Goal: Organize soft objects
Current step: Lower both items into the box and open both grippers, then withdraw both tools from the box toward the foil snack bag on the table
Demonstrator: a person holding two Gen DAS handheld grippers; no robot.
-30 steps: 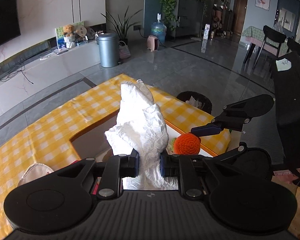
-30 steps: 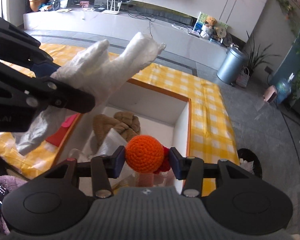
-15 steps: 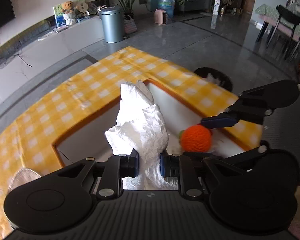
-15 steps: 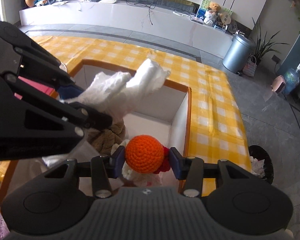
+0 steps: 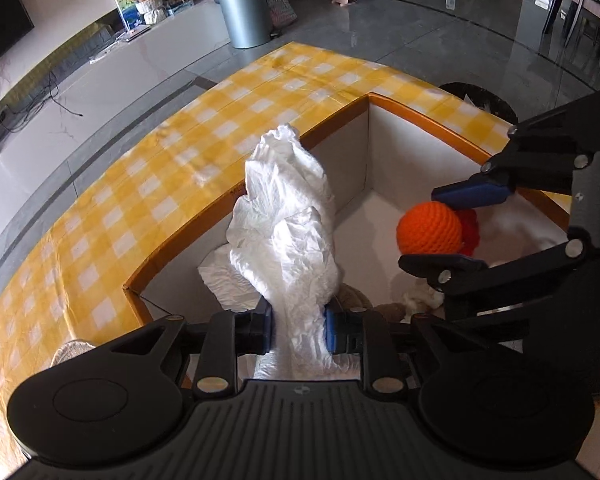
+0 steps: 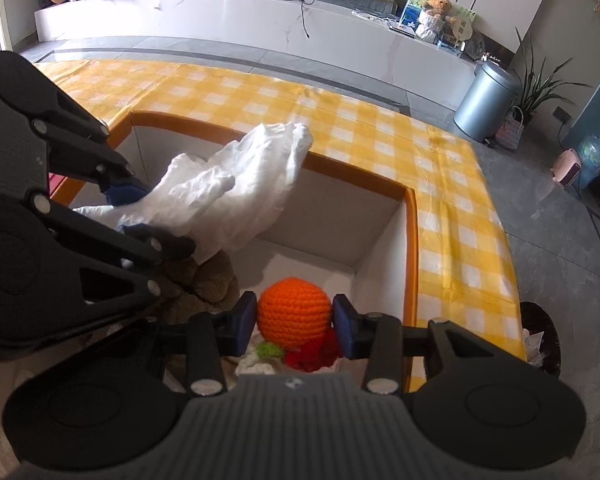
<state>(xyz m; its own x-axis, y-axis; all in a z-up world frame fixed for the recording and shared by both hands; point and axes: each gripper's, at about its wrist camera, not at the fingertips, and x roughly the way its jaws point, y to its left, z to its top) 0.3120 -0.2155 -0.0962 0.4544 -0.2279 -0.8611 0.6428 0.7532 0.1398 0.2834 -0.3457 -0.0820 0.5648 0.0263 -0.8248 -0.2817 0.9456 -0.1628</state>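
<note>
Left wrist view: your left claw (image 5: 298,330) grips the crumpled white cloth (image 5: 288,232) above the orange-rimmed white box (image 5: 416,114). Your right claw (image 6: 295,320) pinches the orange crocheted ball (image 6: 294,314); lower both well inside that box before letting go.

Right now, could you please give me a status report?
Left gripper shut on crumpled white cloth. Right gripper shut on orange crocheted ball. Both over white orange-rimmed box.

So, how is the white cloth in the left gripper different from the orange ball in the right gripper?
The white cloth is crumpled and shapeless; the orange ball is round and crocheted. The cloth sticks up far past the left gripper, while the ball fits between the pads of the right gripper. The cloth is plain; the ball has red and green parts attached. Both are soft, gripped, and held over the white box.
</note>
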